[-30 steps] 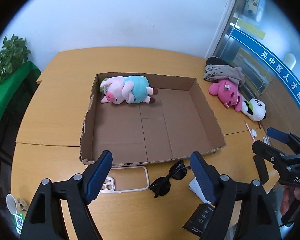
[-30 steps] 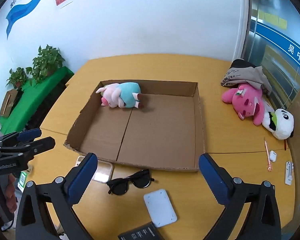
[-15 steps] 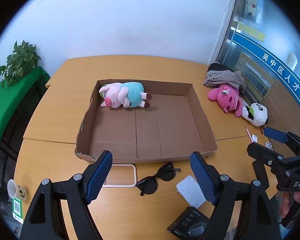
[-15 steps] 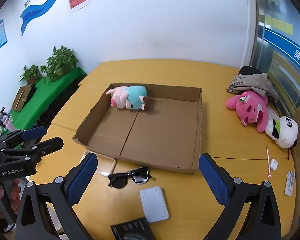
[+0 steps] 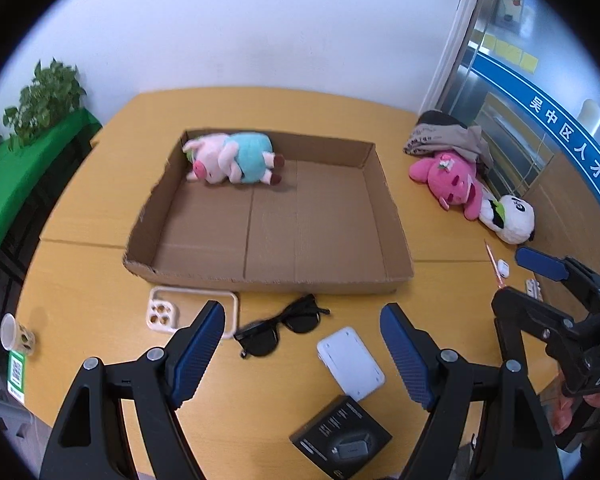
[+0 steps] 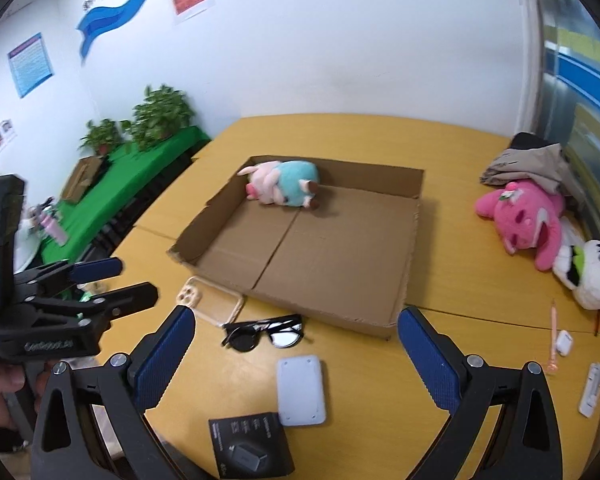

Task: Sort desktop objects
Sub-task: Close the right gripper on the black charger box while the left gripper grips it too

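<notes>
A shallow cardboard tray sits mid-table with a pink-and-blue plush pig in its far left corner. In front of the tray lie a beige phone case, black sunglasses, a white power bank and a black box. My left gripper and right gripper are both open and empty, held above these small items.
A pink plush, a panda plush and a folded garment lie at the right. A pen, earbuds case and white stick lie near the right edge. A paper cup stands at the left.
Both grippers have drawn back and risen from the tray; the small items in front of it now show fully. Both stay open and empty.
</notes>
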